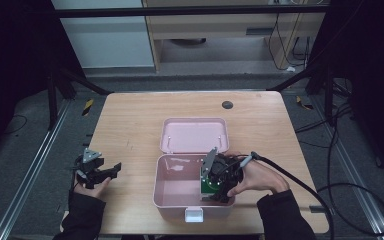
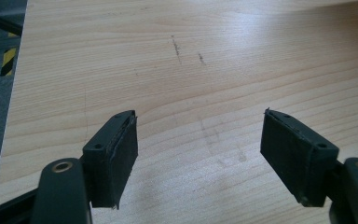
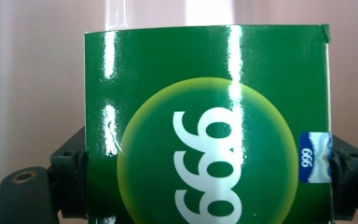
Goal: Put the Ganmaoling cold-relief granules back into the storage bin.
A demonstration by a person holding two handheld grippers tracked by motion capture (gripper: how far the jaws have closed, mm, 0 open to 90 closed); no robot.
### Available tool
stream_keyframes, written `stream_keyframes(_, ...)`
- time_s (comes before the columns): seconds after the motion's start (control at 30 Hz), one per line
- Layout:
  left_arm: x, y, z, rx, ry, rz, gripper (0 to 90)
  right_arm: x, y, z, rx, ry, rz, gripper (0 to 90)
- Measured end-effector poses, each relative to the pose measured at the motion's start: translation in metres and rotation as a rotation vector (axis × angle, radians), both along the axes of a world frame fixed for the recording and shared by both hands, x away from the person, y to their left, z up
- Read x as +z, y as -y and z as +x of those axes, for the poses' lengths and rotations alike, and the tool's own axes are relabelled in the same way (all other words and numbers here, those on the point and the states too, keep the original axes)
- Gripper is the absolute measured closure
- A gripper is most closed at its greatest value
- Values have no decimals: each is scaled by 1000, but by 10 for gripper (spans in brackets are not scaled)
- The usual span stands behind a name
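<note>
Between the right gripper's jaws sits a glossy green box with white "999" print, upside down in the right gripper view. Both jaws flank its side edges, right up against the card; cannot tell if the pads press or have let go. Jaws stand fairly narrow, set to the box's width. Beyond the jaws: pink wall of the pink case, close behind the box top. In the high view the right gripper points down into the open pink case, at its right end, with the green box below the gripper body and inside the tub. Right hand wraps the gripper from the right, cable trailing off over the desk edge. Case lid lies flipped open flat on the far side, white latch on the near wall.

Left gripper jaws: wide apart, nothing between them, bare wooden desk with faint scuff marks ahead. In the high view the left gripper rests near the desk's left edge, well apart from the case, left hand under it.
</note>
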State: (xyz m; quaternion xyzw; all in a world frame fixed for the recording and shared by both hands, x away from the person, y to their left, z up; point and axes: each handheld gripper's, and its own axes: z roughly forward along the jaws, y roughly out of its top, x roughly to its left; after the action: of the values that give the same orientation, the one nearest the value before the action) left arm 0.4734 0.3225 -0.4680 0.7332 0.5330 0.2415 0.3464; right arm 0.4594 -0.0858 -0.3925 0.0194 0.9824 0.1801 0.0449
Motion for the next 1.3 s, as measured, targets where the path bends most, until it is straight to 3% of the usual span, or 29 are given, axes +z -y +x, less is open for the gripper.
stream_keyframes(0.1,0,0,0,0,0,0,266,0,1,2,-7,4,3,116)
stream_keyframes(0.13,0,0,0,0,0,0,266,4,2,2,-12,14,43,112)
stream_keyframes(0.3,0,0,0,-2,-1,1,266,17,9,1,-25,40,88,95)
stream_keyframes(0.43,0,1,0,-2,-2,-1,269,35,19,-2,-58,79,184,99)
stream_keyframes(0.47,0,1,0,-3,1,-5,274,46,26,-2,-89,115,241,104)
stream_keyframes(0.5,0,1,0,-3,1,-5,276,46,26,-2,-89,115,241,104)
stream_keyframes(0.57,1,1,-1,-6,0,-3,280,56,35,-3,-130,153,291,105)
stream_keyframes(0.63,1,1,-1,-6,0,-5,289,68,50,-3,-208,208,365,112)
stream_keyframes(0.7,1,1,-1,-8,-1,-4,292,70,55,-3,-232,221,388,112)
stream_keyframes(0.77,1,1,-1,-9,-1,-4,303,73,73,-3,-321,255,445,121)
stream_keyframes(0.8,1,1,-1,-9,-1,-5,303,73,73,-3,-321,255,445,121)
stream_keyframes(0.9,1,2,-1,-9,-2,-6,314,69,90,-2,-425,285,498,114)
stream_keyframes(0.93,1,2,-1,-10,-2,-5,322,63,103,-2,-505,316,532,108)
stream_keyframes(0.97,1,3,-1,-12,-3,-5,322,63,103,-2,-505,316,532,108)
stream_keyframes(1.1,2,4,-2,-12,-7,-5,347,45,128,-1,-689,340,623,76)
stream_keyframes(1.13,2,4,-2,-13,-8,-6,366,33,140,0,-778,354,657,75)
stream_keyframes(1.17,2,4,-2,-13,-8,-6,376,33,140,0,-778,354,657,75)
stream_keyframes(1.23,2,4,-2,-15,-12,-6,386,19,149,1,-853,364,652,71)
stream_keyframes(1.27,2,5,-2,-13,-16,-4,403,3,156,3,-913,371,636,61)
stream_keyframes(1.3,2,5,-2,-13,-16,-4,417,3,156,3,-913,371,636,61)
